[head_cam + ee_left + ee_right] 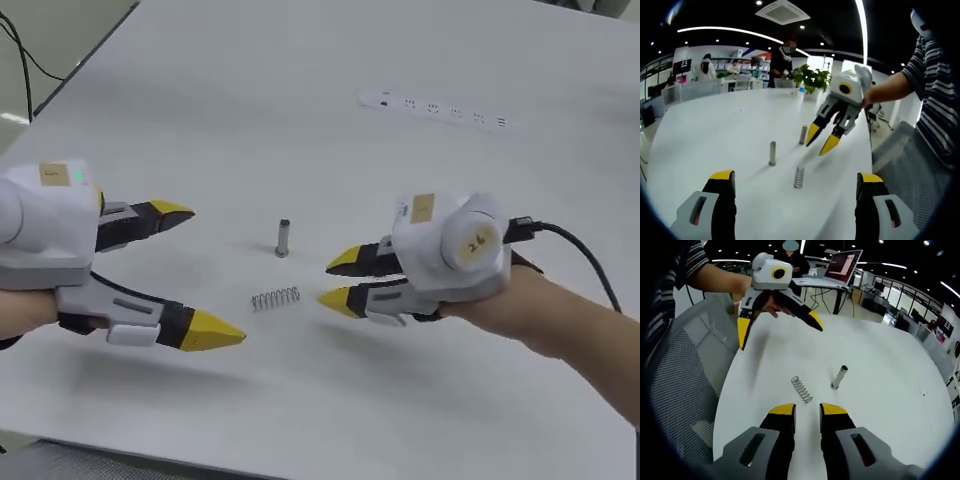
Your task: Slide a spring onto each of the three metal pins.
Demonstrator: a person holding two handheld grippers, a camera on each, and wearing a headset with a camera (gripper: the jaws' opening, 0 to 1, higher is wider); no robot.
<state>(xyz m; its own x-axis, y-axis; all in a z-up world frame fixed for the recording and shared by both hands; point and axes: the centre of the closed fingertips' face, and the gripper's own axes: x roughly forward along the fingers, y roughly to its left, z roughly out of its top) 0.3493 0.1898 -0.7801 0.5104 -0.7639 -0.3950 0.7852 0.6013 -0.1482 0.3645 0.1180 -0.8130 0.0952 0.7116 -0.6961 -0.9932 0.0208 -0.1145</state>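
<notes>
A short metal pin stands upright on the white table. A small spring lies loose just in front of it. My left gripper hovers to the left of both, open wide with nothing in it. My right gripper is open by a narrow gap, its tips just right of the spring. From the left gripper view the spring and pin lie ahead, with a second small ridged grey cylinder by the right gripper. The right gripper view has the spring and pin just past its tips.
A white power strip lies at the far right of the table. The table's near edge runs just below the grippers. A mesh office chair stands beside the table. People and a potted plant are beyond its far end.
</notes>
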